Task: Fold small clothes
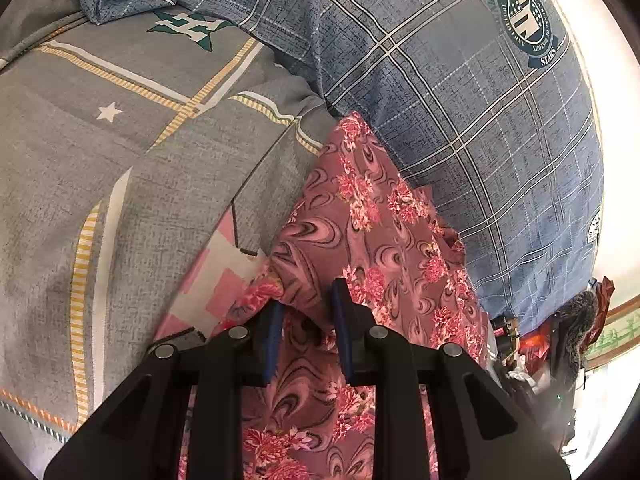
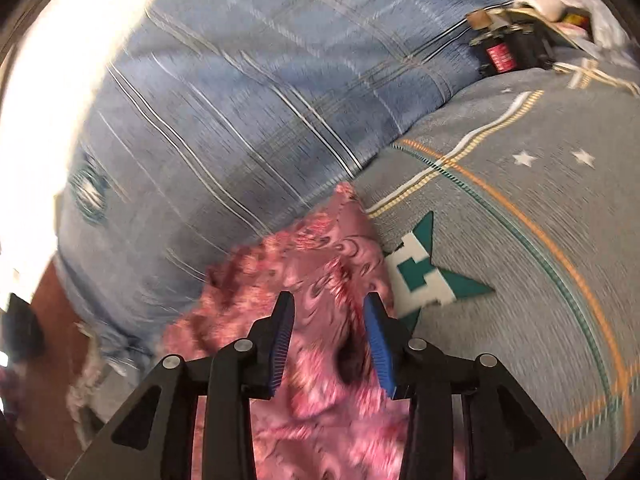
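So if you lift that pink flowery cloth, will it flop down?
Probably yes: the pink flowery cloth already lies bunched in soft folds, so it likely droops. It looks thin, so probably light. Its surface seems smooth, so it might slip from the left tool or the right tool.

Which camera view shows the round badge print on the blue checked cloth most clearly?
The left wrist view: there the round badge print on the blue checked cloth is sharp, its rim lettering visible. In the right wrist view it is only a blurred greenish patch.
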`<state>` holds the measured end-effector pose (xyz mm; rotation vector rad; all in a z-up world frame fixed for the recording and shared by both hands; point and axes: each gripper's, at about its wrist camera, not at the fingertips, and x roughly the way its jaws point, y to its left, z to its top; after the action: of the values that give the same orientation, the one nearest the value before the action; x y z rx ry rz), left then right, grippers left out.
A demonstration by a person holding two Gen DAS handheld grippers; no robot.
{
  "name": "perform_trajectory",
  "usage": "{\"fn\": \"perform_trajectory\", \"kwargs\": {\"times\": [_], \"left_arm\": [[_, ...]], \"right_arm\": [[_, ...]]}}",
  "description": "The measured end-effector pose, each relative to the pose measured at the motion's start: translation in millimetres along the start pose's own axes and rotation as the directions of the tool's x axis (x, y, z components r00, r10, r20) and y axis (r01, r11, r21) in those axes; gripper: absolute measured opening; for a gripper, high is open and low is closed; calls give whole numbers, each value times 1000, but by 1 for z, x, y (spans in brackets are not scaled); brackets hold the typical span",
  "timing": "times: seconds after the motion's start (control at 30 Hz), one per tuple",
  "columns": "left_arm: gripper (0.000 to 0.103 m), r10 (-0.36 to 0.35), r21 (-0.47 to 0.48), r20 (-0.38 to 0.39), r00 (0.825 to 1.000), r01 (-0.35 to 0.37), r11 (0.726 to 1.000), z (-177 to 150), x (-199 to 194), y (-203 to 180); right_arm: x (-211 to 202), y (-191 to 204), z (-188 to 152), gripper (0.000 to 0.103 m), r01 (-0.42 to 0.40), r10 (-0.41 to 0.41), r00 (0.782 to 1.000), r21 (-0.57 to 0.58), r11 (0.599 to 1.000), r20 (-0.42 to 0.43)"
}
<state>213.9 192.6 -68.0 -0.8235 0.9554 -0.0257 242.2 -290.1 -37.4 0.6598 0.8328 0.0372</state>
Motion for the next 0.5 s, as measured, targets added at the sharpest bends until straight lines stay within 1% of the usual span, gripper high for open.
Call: {"fn": "perform_trajectory", "kwargs": {"times": [0.03,0.07,0.1,0.13,0.17,0.2,0.23,0.27,0.3,0.33,0.37,0.4,0.43,0.47,0.5], "left_arm": [[21,-3,-1,1,1000,3,1000,0,0,0],[21,-2,-1,-2,1000,2,1000,1,0,0],[21,-1,-1,-4,1000,1,1000,1,0,0],[21,2,-1,-5,1000,-2,1000,1,1,0],[21,4,-2,-5,1000,-4,1000,2,1,1],[21,4,-5,-8,1000,-4,1000,3,3,1],[21,2,-8,-8,1000,-2,1000,3,3,2],[21,2,-7,-10,1000,-2,1000,3,5,1],[21,8,1,-14,1000,-8,1000,3,5,0],[21,11,7,-16,1000,-11,1000,2,4,-1],[21,10,11,-19,1000,-10,1000,1,2,-2],[22,-6,21,-22,1000,7,1000,-2,0,-5],[23,-30,32,-24,999,30,999,-6,-3,-9],[26,-66,49,-28,997,67,997,-11,-5,-15],[34,-117,94,-42,992,120,988,-20,-8,-29]], "right_arm": [[13,6,1,35,13,-15,998,-34,999,-60],[17,11,1,16,45,-50,997,-82,996,-61],[15,20,3,3,48,-53,998,-145,988,-32],[8,26,5,4,25,-22,1000,-174,984,16],[0,27,7,4,13,-1,997,-164,986,71],[-6,23,10,4,-5,20,993,-128,992,120],[-3,16,13,4,21,-8,992,-96,995,129],[10,9,15,4,84,-76,993,-90,992,86],[20,2,14,4,129,-125,991,-99,987,39],[28,-2,11,5,150,-152,988,-115,982,-10],[21,0,9,7,151,-149,988,-122,981,24],[14,4,7,14,158,-154,987,-123,980,44],[1,8,6,15,159,-150,986,-115,981,79],[-8,8,3,15,122,-111,989,-118,985,99],[-19,10,-3,15,61,-45,992,-132,989,119]]}}
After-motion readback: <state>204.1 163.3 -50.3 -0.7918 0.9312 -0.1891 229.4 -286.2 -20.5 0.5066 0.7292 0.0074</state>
